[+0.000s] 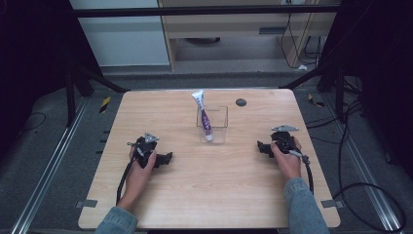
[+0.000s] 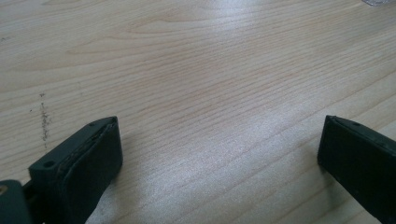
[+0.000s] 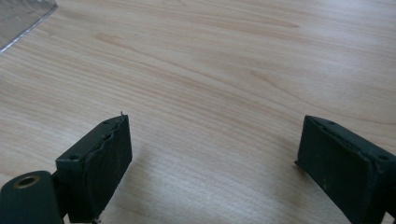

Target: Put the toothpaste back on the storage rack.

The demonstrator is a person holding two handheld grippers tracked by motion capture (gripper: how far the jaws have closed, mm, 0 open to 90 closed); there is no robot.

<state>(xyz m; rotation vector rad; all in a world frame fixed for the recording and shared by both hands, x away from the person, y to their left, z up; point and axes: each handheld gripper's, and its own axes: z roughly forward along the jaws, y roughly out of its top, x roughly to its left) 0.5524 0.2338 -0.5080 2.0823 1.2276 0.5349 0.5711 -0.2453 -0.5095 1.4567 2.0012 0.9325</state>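
Toothpaste tube (image 1: 202, 114) stood tilted, cap down, in the clear square cup (image 1: 220, 127) near the middle of the bench's (image 1: 195, 195) far edge. Both tongs lay spread and empty: left tongs (image 1: 167, 158) toward the near-left corner, right tongs (image 1: 261, 147) by the right edge. Tube looked light, soft, squashy; the best hold seemed its flat crimped top, above the slippery, tippable cup.

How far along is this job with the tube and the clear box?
The purple-and-white tube already stands leaning inside the clear box at mid-table, its flat end above the rim. Nothing is in hand: the left gripper and right gripper rest on the wooden table either side, jaws wide apart over bare wood. Whether anything is left to do, I cannot tell.
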